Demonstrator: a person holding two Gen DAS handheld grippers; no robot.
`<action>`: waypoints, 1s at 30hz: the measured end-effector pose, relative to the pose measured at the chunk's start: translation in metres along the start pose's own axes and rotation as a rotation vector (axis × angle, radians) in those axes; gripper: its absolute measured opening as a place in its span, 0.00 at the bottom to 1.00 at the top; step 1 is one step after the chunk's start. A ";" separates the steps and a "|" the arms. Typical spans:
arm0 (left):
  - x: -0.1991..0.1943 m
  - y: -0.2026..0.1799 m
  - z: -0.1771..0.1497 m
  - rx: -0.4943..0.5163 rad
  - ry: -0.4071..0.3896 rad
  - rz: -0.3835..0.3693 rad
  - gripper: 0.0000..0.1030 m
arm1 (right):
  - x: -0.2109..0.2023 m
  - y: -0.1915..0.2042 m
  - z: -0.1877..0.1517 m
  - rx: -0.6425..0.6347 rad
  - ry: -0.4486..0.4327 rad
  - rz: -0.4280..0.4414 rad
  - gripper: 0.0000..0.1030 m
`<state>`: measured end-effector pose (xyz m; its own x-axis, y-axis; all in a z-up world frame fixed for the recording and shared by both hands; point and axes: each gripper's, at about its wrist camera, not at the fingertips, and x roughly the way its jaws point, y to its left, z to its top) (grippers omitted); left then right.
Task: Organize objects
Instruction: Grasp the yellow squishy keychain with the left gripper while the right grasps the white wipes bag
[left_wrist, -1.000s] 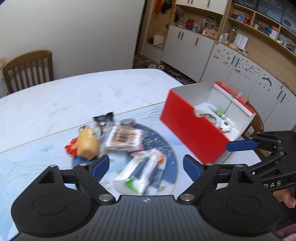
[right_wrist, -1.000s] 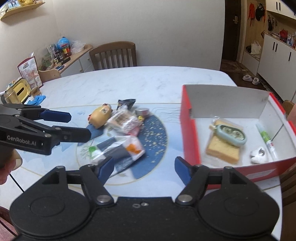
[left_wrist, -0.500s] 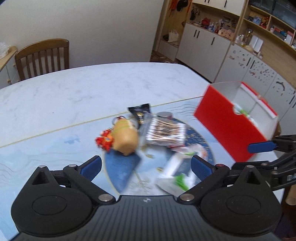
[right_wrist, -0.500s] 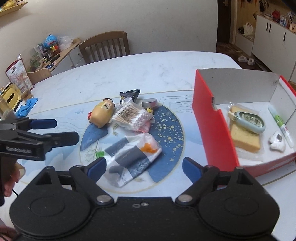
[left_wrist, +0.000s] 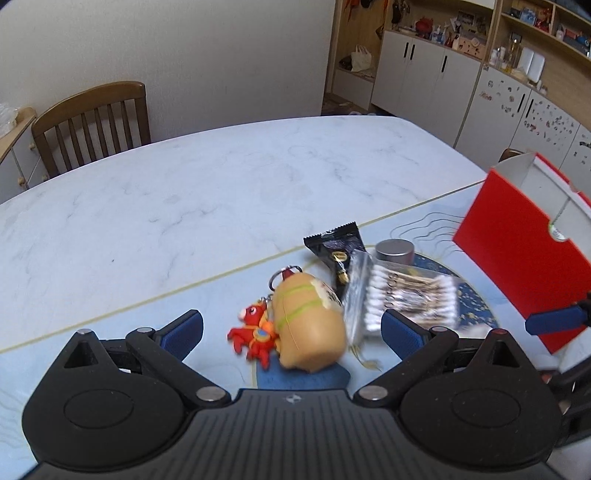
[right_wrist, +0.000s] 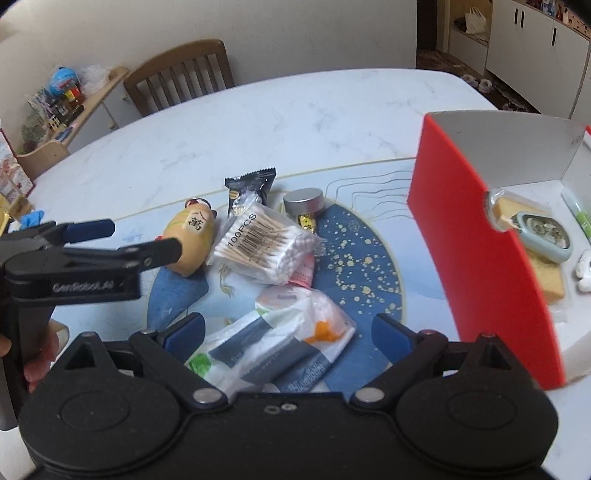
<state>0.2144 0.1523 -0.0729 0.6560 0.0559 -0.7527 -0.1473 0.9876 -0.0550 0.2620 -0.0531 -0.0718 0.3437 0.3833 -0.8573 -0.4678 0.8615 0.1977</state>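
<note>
Left wrist: yellow keychain toy (left_wrist: 308, 325) lies between the open left tool's (left_wrist: 291, 330) jaws.

**Colours on the marbled tabletop**

The white tabletop (right_wrist: 295, 122) carries faint grey veining. On it lies a pale blue mat (right_wrist: 354, 251) with a dark blue disc speckled gold. The open cardboard box (right_wrist: 480, 266) is bright red outside, white inside. A tan barrel-shaped keychain (left_wrist: 308, 325) has green stripes, beside a red-orange crab charm (left_wrist: 255, 334). The snack sachet (left_wrist: 334, 245) is black; the round tin (right_wrist: 304, 201) is grey.
</note>
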 end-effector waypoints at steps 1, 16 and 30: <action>0.004 0.000 0.001 0.001 0.003 0.003 1.00 | 0.004 0.002 0.001 0.002 0.004 -0.015 0.94; 0.034 -0.009 0.007 0.050 0.011 0.017 1.00 | 0.042 0.002 -0.003 0.036 0.079 -0.078 0.94; 0.038 -0.008 -0.008 0.090 -0.003 0.044 0.97 | 0.044 0.005 -0.021 -0.059 0.119 -0.056 0.88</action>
<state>0.2346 0.1457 -0.1063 0.6527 0.0994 -0.7511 -0.1085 0.9934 0.0371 0.2577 -0.0391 -0.1180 0.2735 0.2897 -0.9172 -0.4991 0.8579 0.1222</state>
